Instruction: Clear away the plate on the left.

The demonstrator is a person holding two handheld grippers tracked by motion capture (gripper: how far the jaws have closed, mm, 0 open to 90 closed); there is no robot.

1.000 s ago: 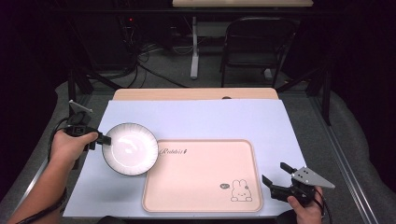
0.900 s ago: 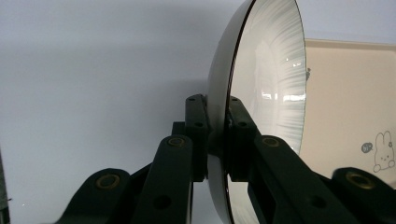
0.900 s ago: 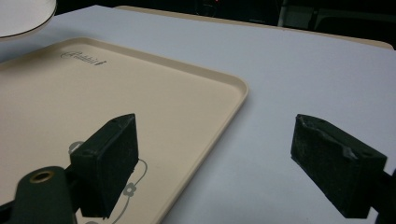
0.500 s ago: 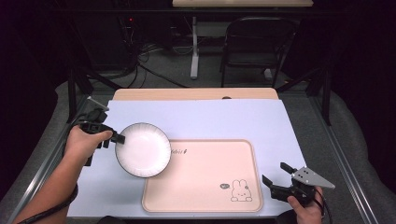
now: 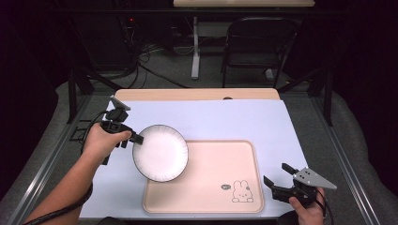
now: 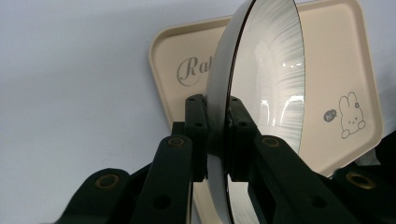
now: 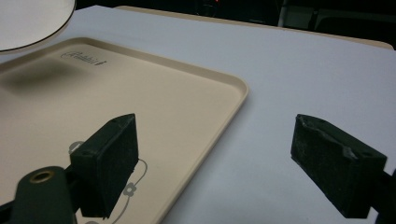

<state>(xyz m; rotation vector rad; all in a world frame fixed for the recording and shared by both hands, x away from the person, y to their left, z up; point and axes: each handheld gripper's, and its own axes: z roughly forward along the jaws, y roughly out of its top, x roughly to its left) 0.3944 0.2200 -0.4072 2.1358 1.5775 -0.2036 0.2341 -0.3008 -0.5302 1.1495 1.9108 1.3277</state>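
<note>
A white plate with a dark rim (image 5: 160, 153) hangs in the air over the left end of a cream tray (image 5: 211, 173) with a rabbit drawing. My left gripper (image 5: 136, 138) is shut on the plate's left rim, and its jaws clamp the rim of the plate (image 6: 261, 93) on both sides. The tray (image 6: 327, 56) lies below it. My right gripper (image 5: 278, 180) stands open at the tray's lower right corner, nothing between its fingers (image 7: 109, 158). The plate's edge (image 7: 32, 21) shows above the tray (image 7: 140, 93).
A pale blue mat (image 5: 234, 117) covers the wooden table (image 5: 197, 93). Behind the table stand a black chair (image 5: 258, 42) and desk legs with cables on the floor. Metal rails run along both sides.
My left gripper has carried the plate rightward and up, from left of the tray to above its left end. The right gripper has stayed put.
</note>
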